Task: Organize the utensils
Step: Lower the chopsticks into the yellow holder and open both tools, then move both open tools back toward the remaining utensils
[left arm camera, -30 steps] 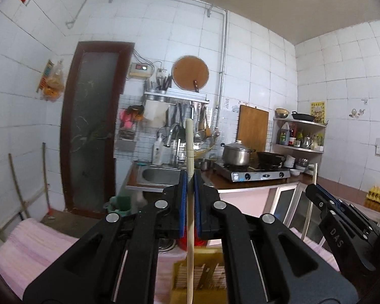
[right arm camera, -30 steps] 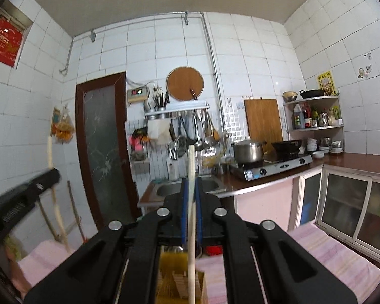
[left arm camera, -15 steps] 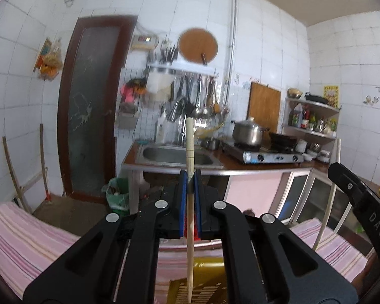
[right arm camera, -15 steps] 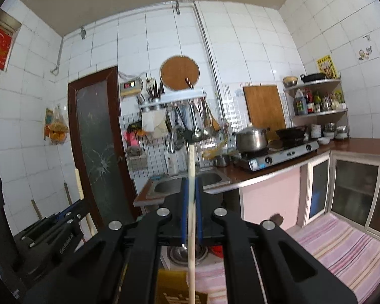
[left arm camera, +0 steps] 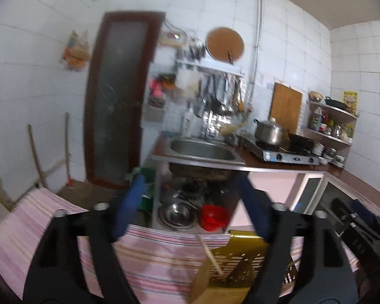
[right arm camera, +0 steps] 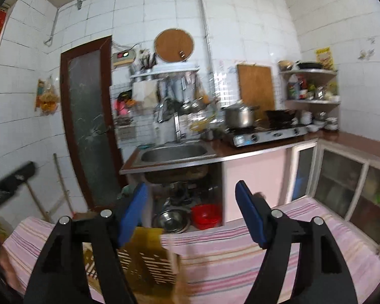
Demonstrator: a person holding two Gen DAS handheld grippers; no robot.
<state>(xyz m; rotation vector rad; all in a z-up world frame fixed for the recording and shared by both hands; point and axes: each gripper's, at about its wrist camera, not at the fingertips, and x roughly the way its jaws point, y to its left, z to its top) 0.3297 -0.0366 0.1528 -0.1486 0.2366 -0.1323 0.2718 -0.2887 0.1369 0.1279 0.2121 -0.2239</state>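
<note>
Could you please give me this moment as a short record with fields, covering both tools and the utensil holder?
left tool: open, jaws just opened, nothing between them
right tool: open, jaws just opened, nothing between them
utensil holder: yellow, slotted, on the striped cloth
chopstick: leaning inside the holder
behind: sink, pot on stove

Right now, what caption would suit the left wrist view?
Left gripper open above a yellow slotted holder with a chopstick leaning inside.
</note>
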